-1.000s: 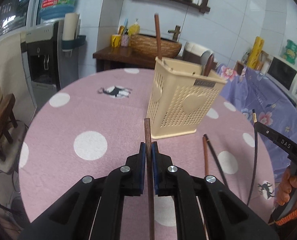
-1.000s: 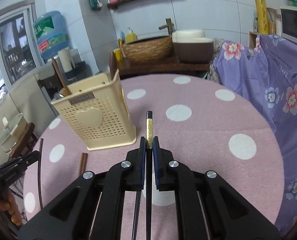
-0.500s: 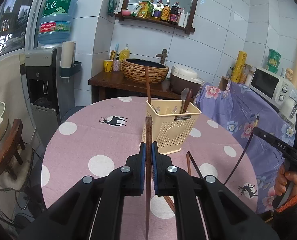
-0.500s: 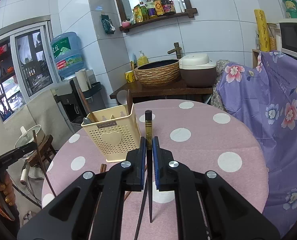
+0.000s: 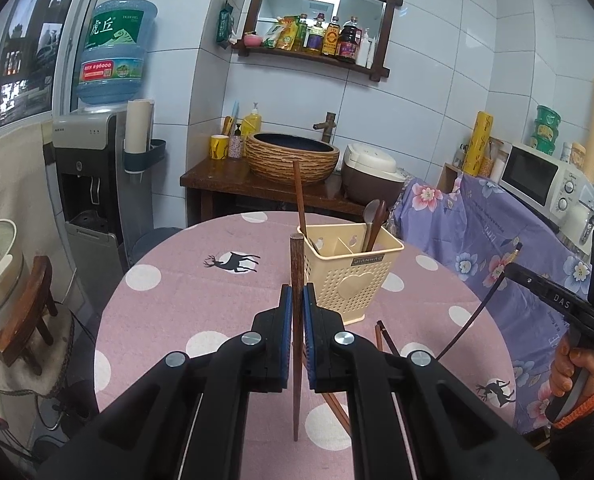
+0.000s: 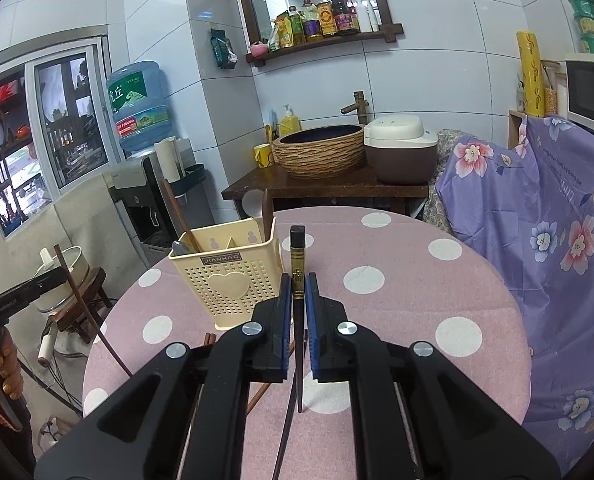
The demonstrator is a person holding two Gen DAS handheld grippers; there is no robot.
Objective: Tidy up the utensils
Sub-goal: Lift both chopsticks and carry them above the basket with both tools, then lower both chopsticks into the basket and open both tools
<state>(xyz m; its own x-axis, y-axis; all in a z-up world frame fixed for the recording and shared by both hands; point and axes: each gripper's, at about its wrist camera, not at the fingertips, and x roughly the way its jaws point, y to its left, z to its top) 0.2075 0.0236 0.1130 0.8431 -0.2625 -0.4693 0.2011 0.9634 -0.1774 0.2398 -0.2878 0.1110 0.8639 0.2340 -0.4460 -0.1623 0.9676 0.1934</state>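
Now both tongs clamped: left tongs (image 5: 297,300) on brown chopstick (image 5: 296,344), right tongs (image 6: 298,292) on black chopstick (image 6: 297,320) (gold-banded).

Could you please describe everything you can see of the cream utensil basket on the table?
The basket is cream plastic, square, its walls perforated with small holes, with a raised heart and a dark label reading JIANHAO on one face. Dividers split it into compartments. It stands upright on the pink polka-dot tablecloth. A brown chopstick leans out of one compartment; a spoon and a dark handle stand in another. Loose chopsticks lie near its base. Neither gripper touches it.
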